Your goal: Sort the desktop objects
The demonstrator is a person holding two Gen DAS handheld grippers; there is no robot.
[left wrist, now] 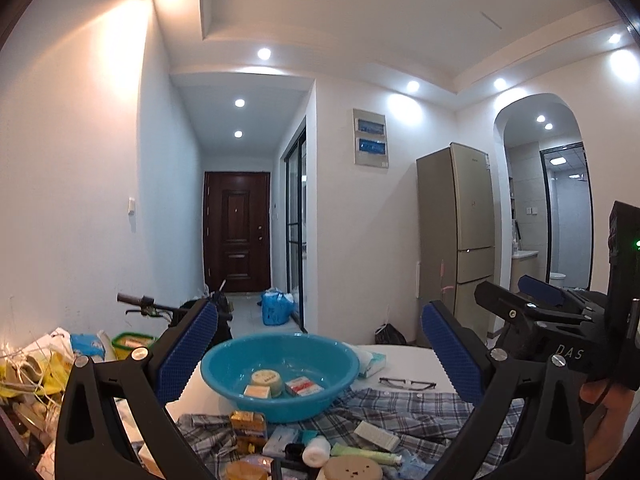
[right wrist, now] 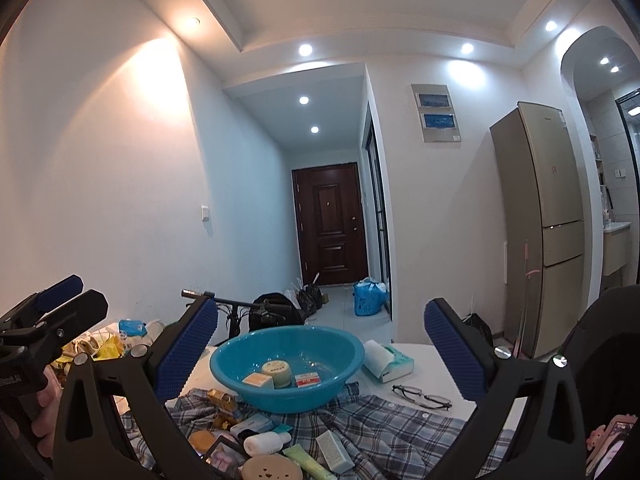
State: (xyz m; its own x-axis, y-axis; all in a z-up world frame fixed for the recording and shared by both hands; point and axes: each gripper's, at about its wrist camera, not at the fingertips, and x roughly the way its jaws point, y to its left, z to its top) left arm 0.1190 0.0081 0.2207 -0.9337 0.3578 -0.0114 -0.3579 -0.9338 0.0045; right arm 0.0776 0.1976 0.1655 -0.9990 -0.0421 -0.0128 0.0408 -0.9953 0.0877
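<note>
A blue plastic basin (left wrist: 280, 376) (right wrist: 286, 368) sits on a plaid shirt (left wrist: 400, 408) (right wrist: 380, 420) on the white table. In it lie a round cream jar (left wrist: 266, 380) (right wrist: 277, 372), a yellow box (left wrist: 257, 392) and a red-and-white box (left wrist: 304, 386) (right wrist: 308, 379). Loose items lie in front of it: a white bottle (right wrist: 266, 442), a green tube (right wrist: 308, 460), a white box (right wrist: 334, 450), a yellow pack (left wrist: 248, 424). My left gripper (left wrist: 320, 356) and my right gripper (right wrist: 322, 354) are both open and empty, held above the near items, facing the basin.
Glasses (left wrist: 408, 383) (right wrist: 422, 396) and a tissue pack (right wrist: 386, 360) lie right of the basin. A heap of bags and clutter (left wrist: 36, 372) is at the left. A fridge (right wrist: 548, 216) stands at the right, a hallway with a door (left wrist: 237, 232) beyond.
</note>
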